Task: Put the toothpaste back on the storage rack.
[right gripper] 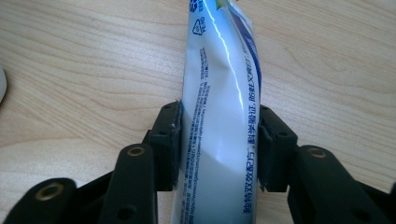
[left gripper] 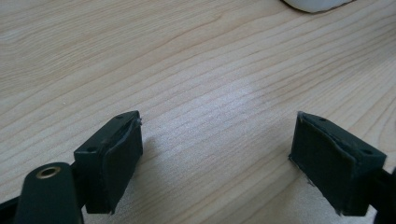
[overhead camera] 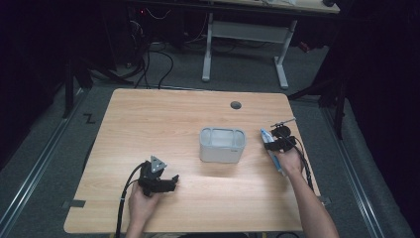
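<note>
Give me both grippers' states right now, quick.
Left gripper: open, nothing between the jaws, over bare table.
Right gripper: shut on the white-and-blue tube.

The counter (overhead camera: 148, 119) is light wood with rounded corners and a small dark round port (overhead camera: 236, 105) near its far edge. A pale grey open bin (overhead camera: 222, 145) stands near its middle. A white and blue tube (overhead camera: 274, 153) lies toward its right edge.

Glossy tube, matt desk, as I see them.
My right hand-held gripper (right gripper: 219, 149) has matt black pads on a smooth, shiny plastic tube (right gripper: 219, 93); the desk (left gripper: 187, 70) looks like pale matt wood grain, the bin (overhead camera: 222, 145) frosted plastic.
</note>
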The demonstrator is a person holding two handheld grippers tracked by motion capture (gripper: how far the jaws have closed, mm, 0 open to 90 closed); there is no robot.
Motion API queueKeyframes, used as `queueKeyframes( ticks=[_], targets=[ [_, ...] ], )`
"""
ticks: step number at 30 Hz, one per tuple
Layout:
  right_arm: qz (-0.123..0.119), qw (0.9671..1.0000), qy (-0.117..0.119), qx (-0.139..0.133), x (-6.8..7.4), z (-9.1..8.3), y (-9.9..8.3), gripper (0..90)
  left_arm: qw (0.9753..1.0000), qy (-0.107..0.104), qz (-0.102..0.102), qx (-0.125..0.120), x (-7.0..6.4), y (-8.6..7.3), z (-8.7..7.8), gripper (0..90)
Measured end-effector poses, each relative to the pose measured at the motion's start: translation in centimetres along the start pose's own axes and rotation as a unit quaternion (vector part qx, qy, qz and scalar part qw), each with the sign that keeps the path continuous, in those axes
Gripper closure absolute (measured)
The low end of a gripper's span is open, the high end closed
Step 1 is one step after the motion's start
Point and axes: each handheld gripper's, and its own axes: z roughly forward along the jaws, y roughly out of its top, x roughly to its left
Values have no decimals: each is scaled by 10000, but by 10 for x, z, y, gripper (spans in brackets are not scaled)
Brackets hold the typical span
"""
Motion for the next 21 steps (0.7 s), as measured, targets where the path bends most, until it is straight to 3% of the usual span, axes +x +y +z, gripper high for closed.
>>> queueKeyframes(
  ticks=[9,15,21],
  targets=[
    [-240,9997,3,67,4,-2,2,680,10000,-1,-3,-1,0,0,0,169],
    [-339,9992,161,138,7,-5,1,687,10000,-2,-1,1,0,0,0,169],
    [-351,9989,301,34,6,-13,0,691,10000,-2,-4,-1,0,0,0,169]
  ],
)
